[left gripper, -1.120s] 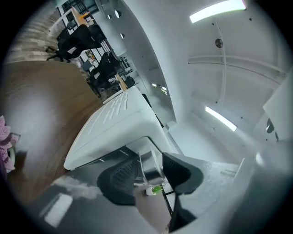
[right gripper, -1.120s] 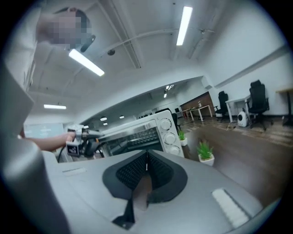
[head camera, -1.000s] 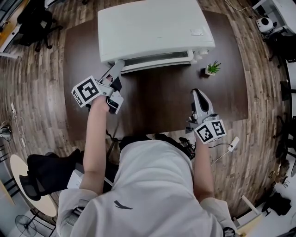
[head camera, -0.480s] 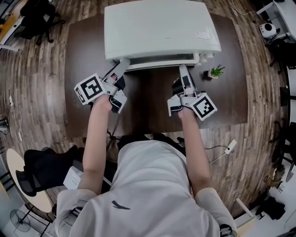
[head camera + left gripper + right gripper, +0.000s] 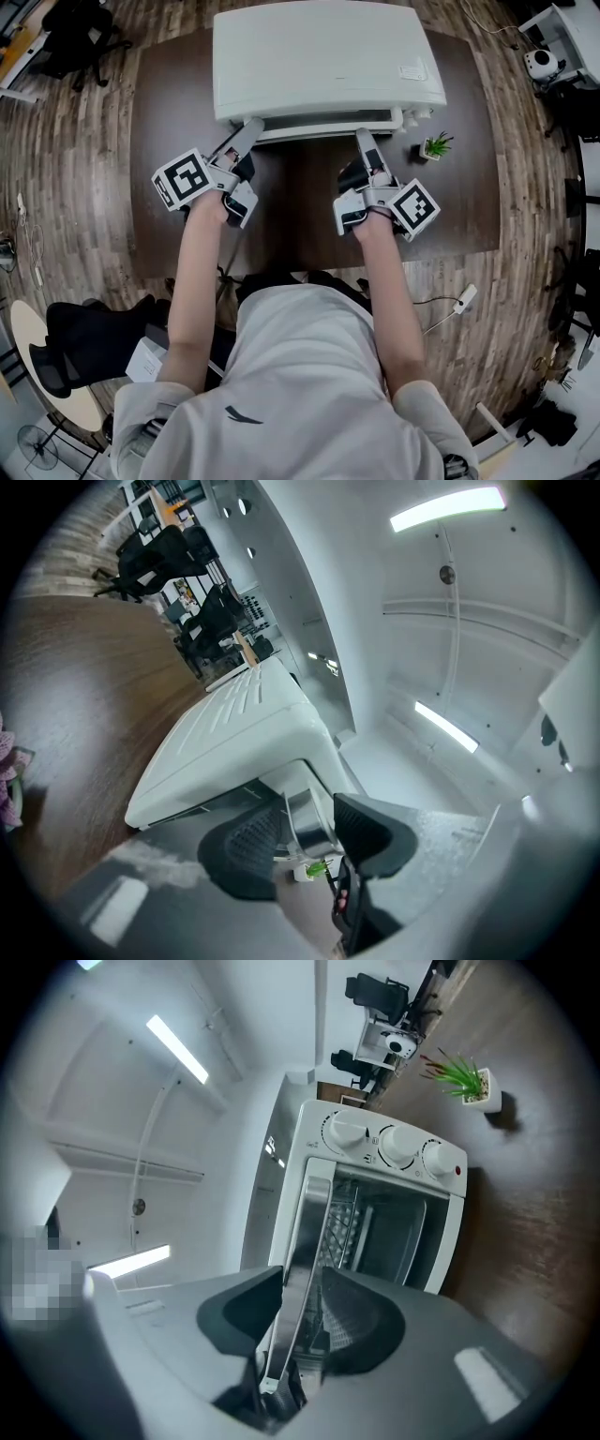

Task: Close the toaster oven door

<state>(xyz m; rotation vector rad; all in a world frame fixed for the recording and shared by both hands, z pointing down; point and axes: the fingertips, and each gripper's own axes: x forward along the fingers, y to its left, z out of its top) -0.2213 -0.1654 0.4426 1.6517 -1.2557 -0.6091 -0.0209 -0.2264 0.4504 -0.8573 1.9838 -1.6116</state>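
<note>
A white toaster oven stands at the back of a dark wooden table. Its door hangs partly open, and the rack inside shows in the right gripper view. The door's silver handle bar runs along the front. My left gripper is at the bar's left end, open, with the bar between its pads. My right gripper is near the bar's right end. Its jaws are opening around the bar, and the pads do not visibly press on it.
A small potted plant stands on the table to the right of the oven, also seen as the plant. Three knobs sit on the oven's front. Office chairs and wood floor surround the table.
My right gripper has come from the table's front right edge up to the handle bar and its jaws have spread around it. The left gripper has stayed at the bar.
</note>
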